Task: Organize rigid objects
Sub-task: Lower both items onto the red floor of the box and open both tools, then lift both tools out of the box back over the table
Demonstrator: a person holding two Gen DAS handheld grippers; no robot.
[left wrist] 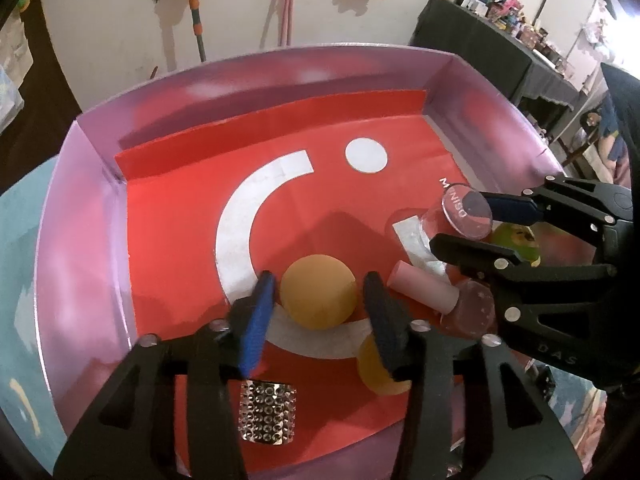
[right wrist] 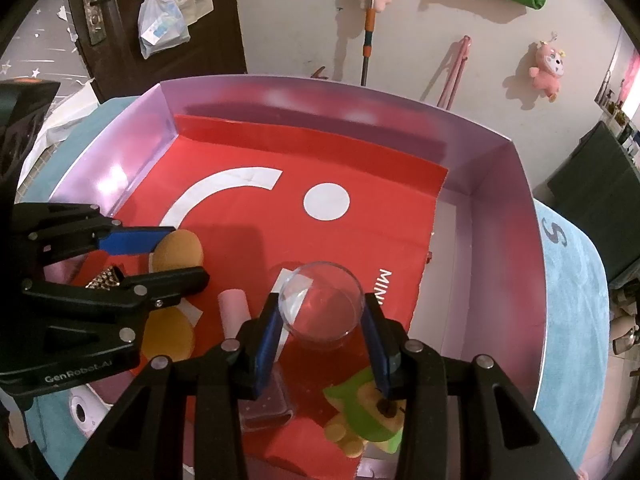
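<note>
A shallow pink cardboard box (left wrist: 88, 216) lined with a red paper sheet (left wrist: 184, 216) bearing white curved marks holds everything here. The left gripper (left wrist: 320, 292) hangs over the near part of the box with its jaws parted around a round tan sponge puff (left wrist: 318, 291); small gaps show on both sides, so the blue pads (left wrist: 260, 312) are not pressing it. The puff lies flat on the red sheet. A second tan puff (left wrist: 376, 372) lies just beside it, partly under the right-hand finger, and a studded silver rectangular piece (left wrist: 267, 412) lies near the front edge. The right gripper (right wrist: 320, 320) is closed on a clear round glass jar (right wrist: 322, 306), whose circular mouth faces up and away from that camera. A pink-capped nail-polish bottle (left wrist: 432, 294) lies on its side between the two grippers, its long axis running from the pink cap at the upper left to the glass body at the lower right. A green and yellow toy figure (right wrist: 364, 416) lies near the right gripper's finger.
</note>
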